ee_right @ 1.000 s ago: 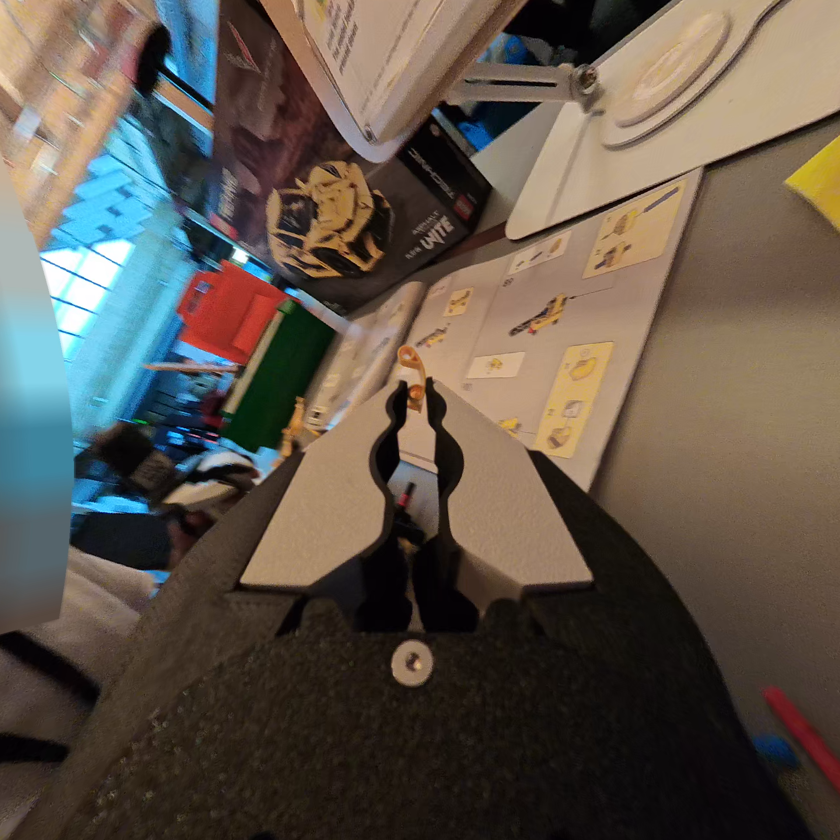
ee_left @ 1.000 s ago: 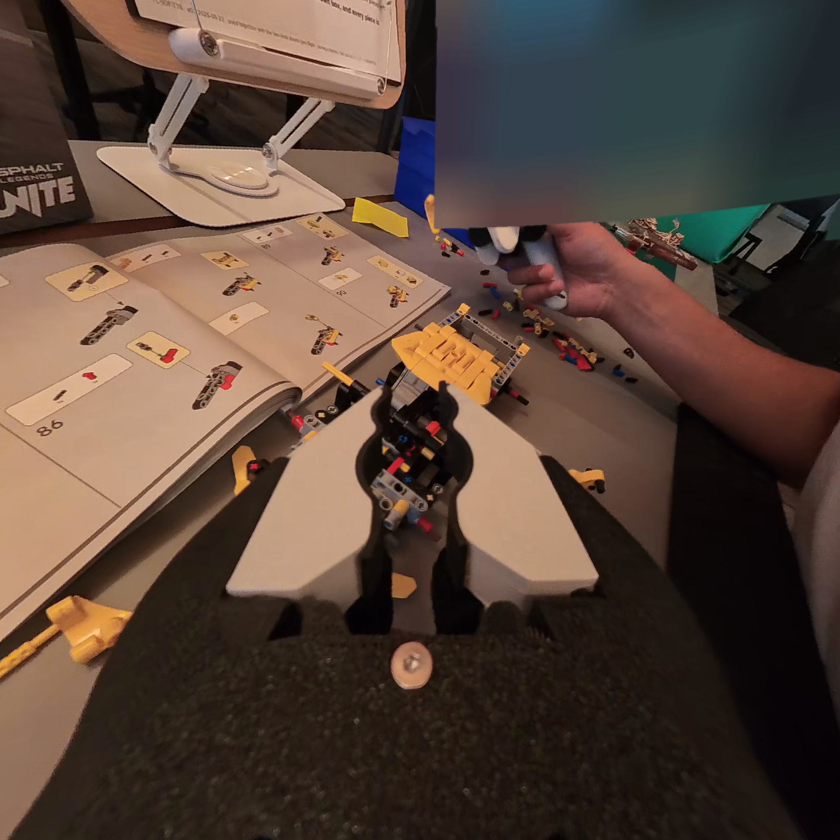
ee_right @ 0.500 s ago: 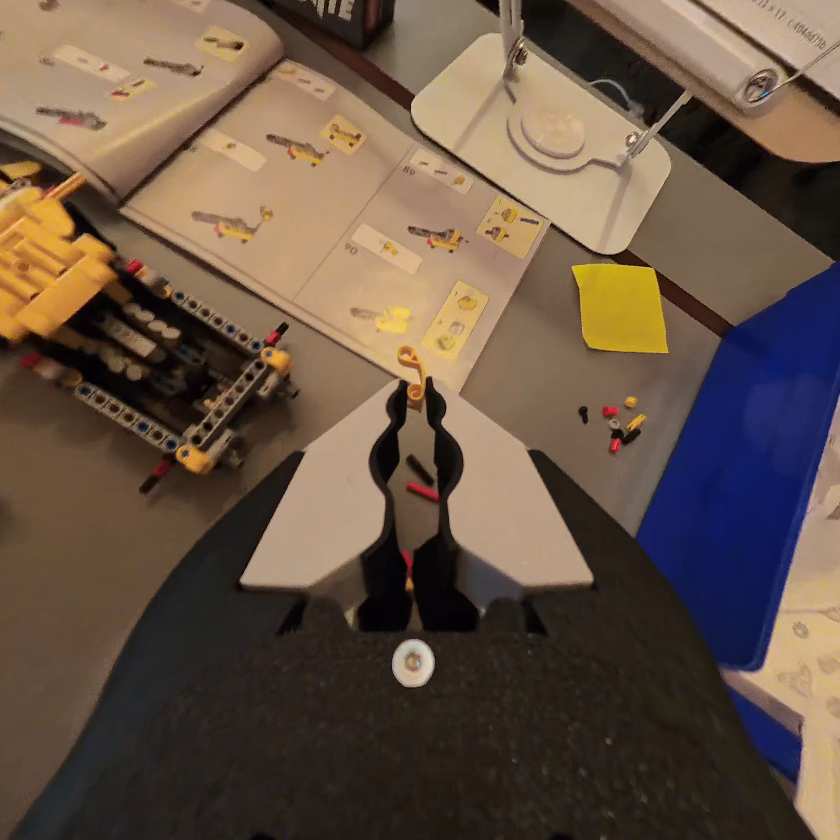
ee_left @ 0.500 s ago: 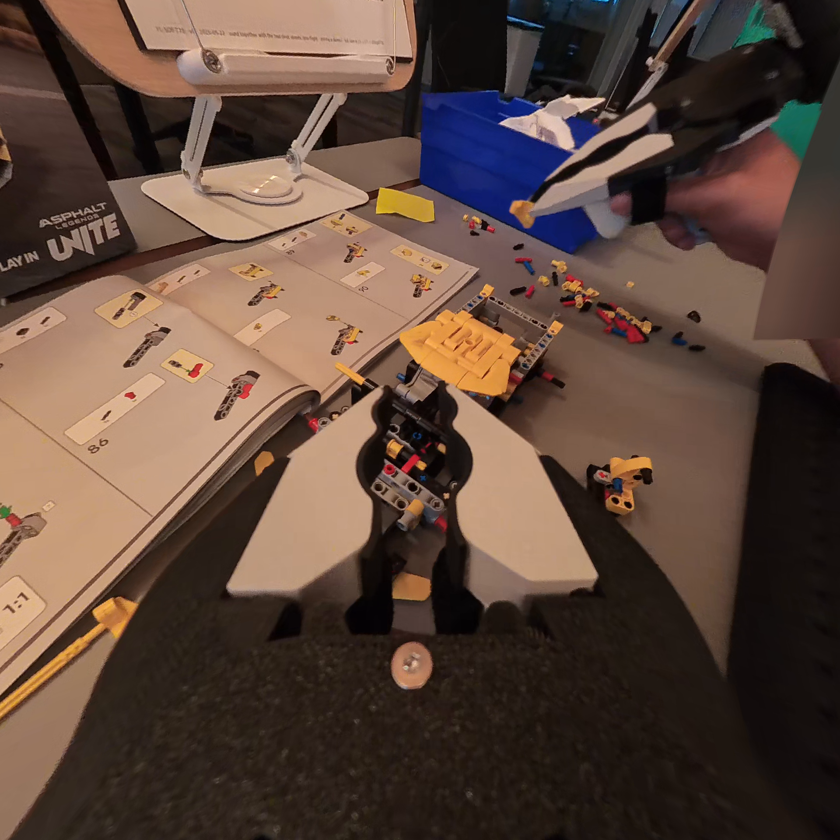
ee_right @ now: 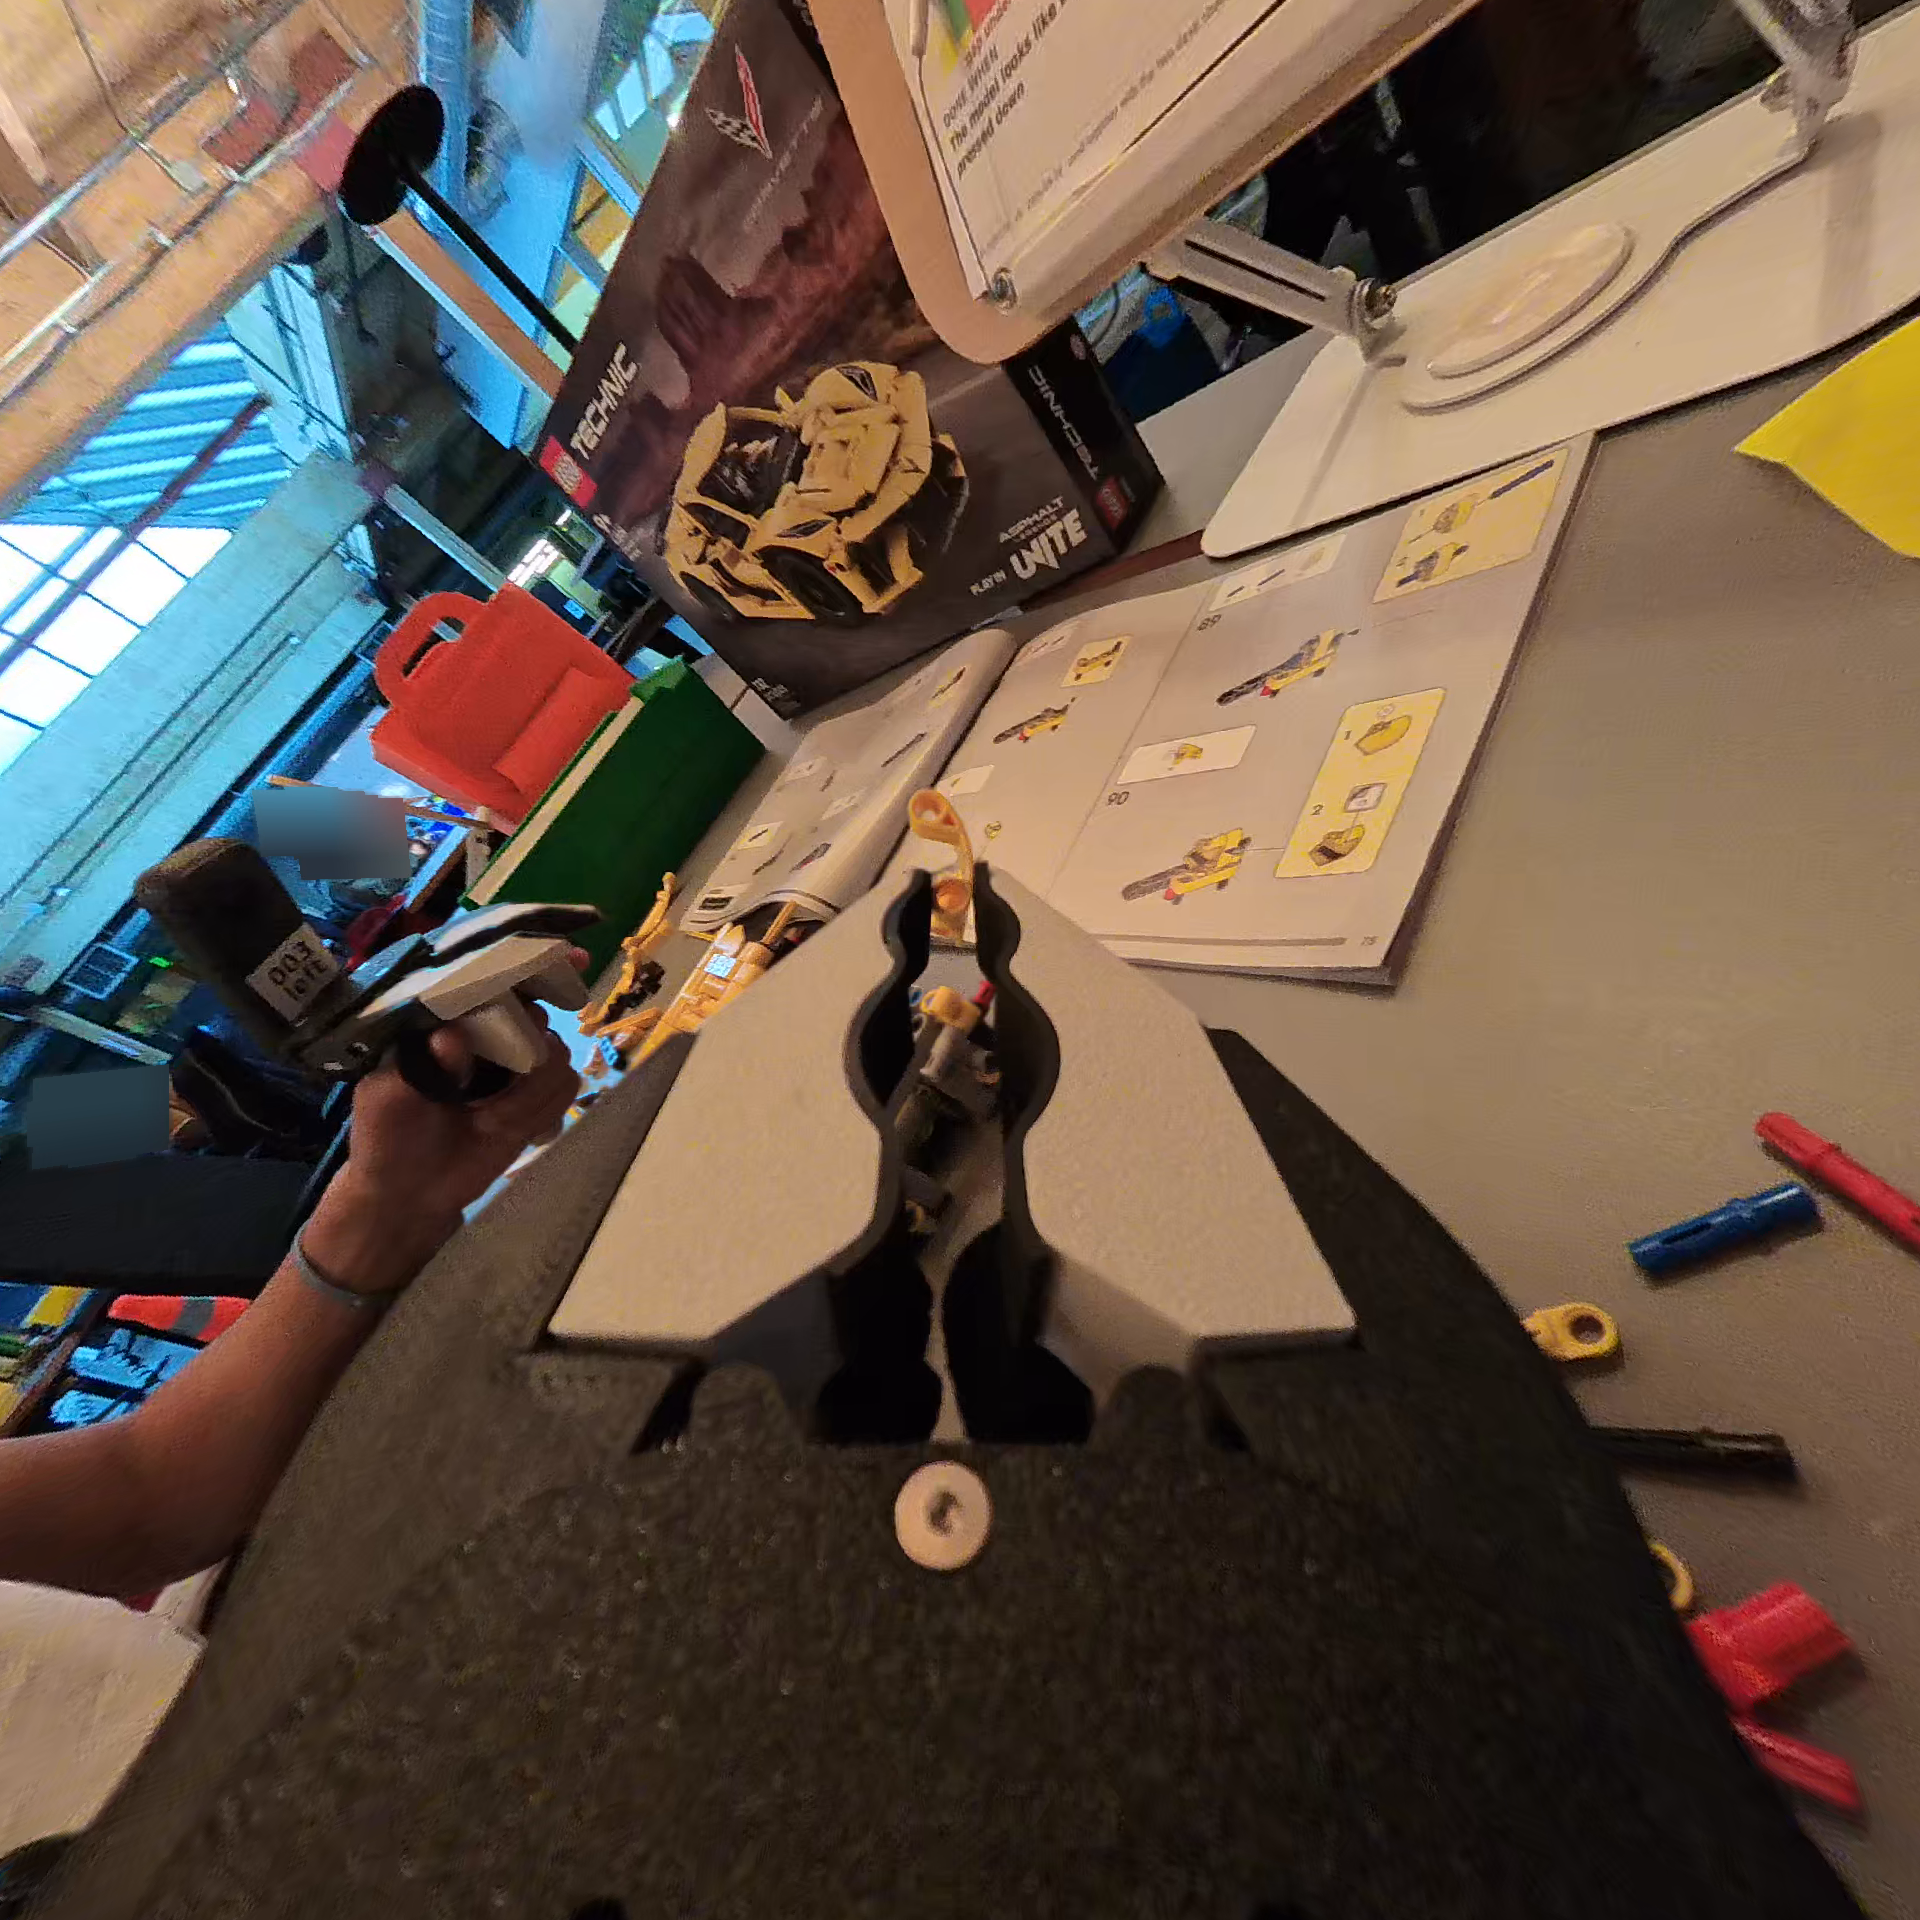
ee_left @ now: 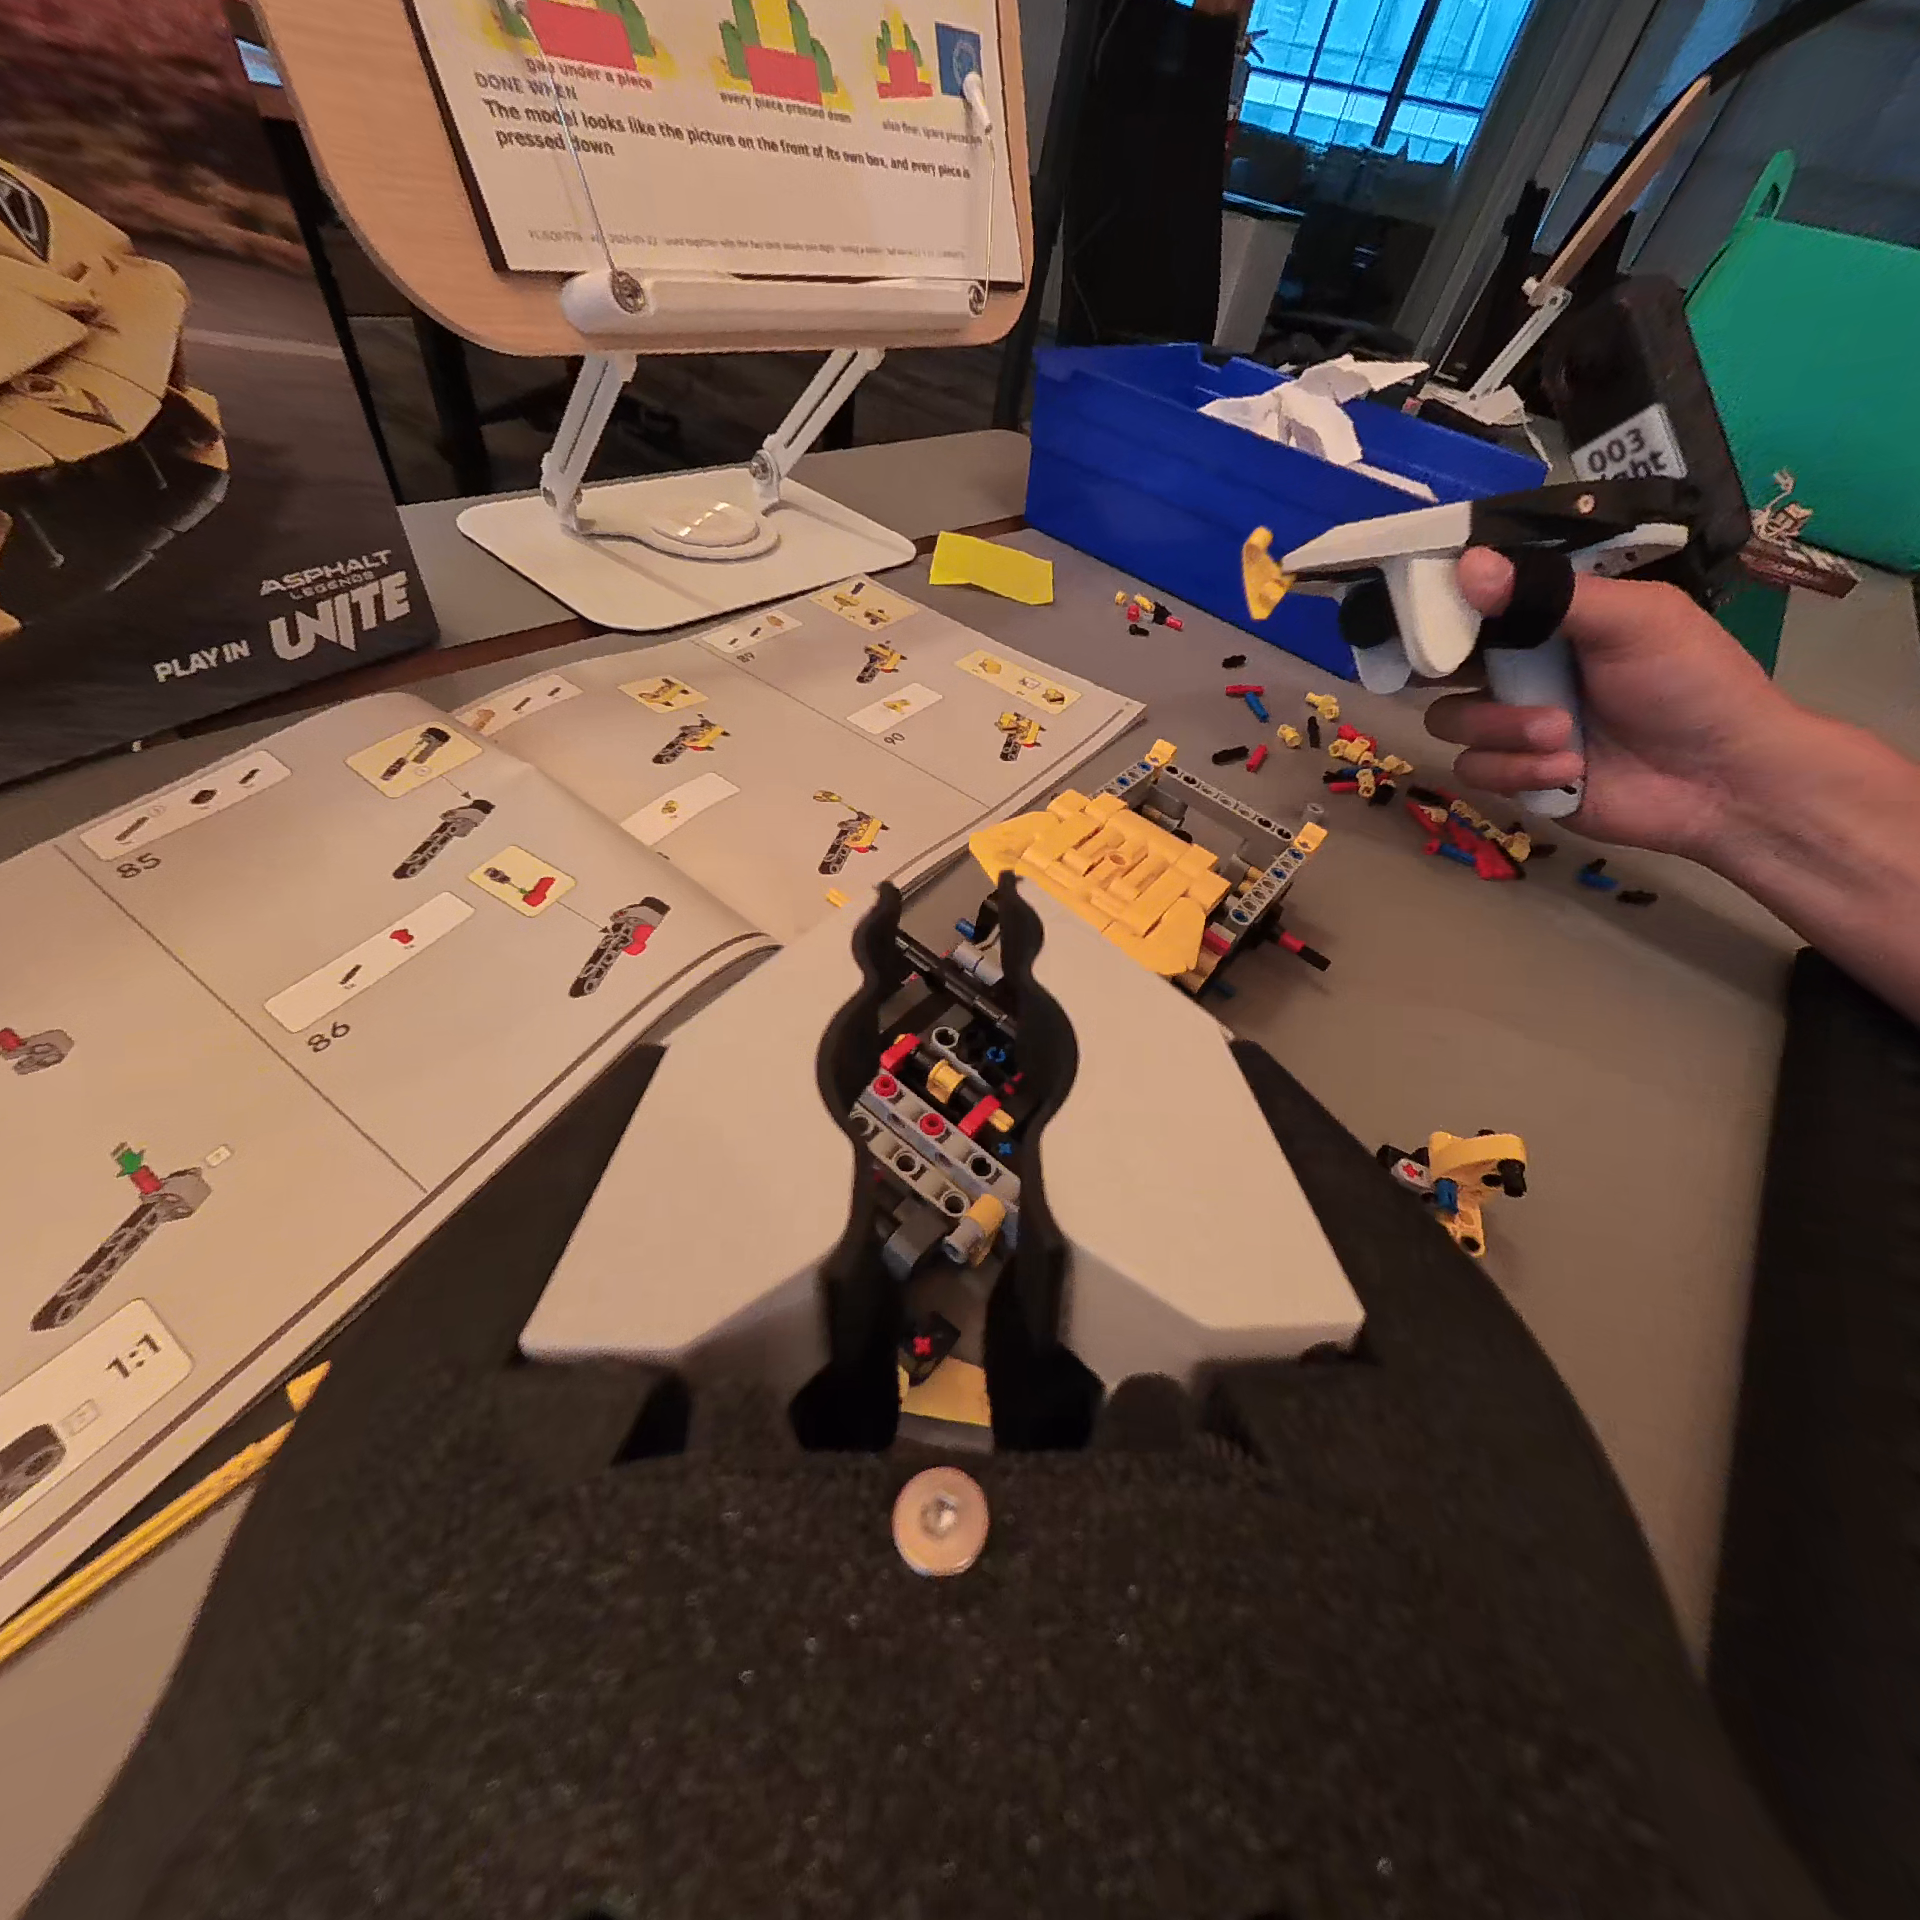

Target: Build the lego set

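Above the grey surface (ee_left: 1507,1039), we hold a small yellow piece (ee_right: 951,862) clamped in the right claw (ee_right: 954,883), up and right of the half-built car (ee_left: 1132,873), which the left claw (ee_left: 940,904) straddles (fingers apart, gripping nothing).

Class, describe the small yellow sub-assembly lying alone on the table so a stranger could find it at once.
Start at the open instruction booklet, then move right past the big yellow car chassis on the grey table. Nearer the camera lies a small yellow sub-assembly. Unlike the scattered loose pins by the blue bin, it is several pieces already joined, lying alone.
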`<state>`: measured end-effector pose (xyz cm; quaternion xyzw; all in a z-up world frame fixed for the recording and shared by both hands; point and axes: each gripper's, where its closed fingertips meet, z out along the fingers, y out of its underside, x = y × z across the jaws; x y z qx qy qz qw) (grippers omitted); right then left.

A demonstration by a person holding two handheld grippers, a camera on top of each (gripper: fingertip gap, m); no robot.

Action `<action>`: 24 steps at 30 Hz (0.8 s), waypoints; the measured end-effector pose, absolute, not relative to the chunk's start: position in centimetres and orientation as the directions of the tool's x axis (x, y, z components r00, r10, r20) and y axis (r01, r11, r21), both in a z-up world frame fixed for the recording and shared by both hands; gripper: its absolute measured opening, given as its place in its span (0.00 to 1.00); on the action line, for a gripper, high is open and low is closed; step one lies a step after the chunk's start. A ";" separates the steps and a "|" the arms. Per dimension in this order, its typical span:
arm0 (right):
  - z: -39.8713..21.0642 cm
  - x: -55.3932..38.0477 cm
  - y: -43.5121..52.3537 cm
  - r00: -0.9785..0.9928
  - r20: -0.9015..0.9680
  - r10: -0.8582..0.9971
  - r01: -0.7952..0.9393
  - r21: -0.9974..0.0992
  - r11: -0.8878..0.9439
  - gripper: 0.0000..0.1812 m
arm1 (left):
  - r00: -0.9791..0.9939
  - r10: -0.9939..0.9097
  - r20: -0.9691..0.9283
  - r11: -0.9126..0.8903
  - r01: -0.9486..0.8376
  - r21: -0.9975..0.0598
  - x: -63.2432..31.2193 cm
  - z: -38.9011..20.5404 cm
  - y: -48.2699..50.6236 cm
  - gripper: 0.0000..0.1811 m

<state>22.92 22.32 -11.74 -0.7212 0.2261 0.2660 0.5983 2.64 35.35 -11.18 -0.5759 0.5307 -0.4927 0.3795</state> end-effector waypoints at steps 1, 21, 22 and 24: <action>-11.6 22.8 22.3 0.756 -0.655 -0.001 -0.644 -0.743 -0.181 0.04 | -0.048 -0.984 0.169 -0.153 -0.233 -0.960 2.6 -11.1 35.3 0.11; -18.3 8.1 15.9 0.546 0.727 0.416 0.733 -0.174 -0.658 0.04 | 0.318 -0.937 0.143 -0.294 -0.499 -0.815 -24.5 -14.1 37.7 0.19; -18.5 7.7 16.2 0.555 0.715 0.425 0.733 -0.179 -0.656 0.04 | 0.390 -0.916 0.092 -0.300 -0.516 -0.803 -27.4 -14.7 39.8 0.21; -19.2 7.4 16.5 0.580 0.684 0.443 0.719 -0.174 -0.672 0.04 | 0.512 -0.859 0.028 -0.333 -0.517 -0.789 -32.7 -15.1 43.8 0.24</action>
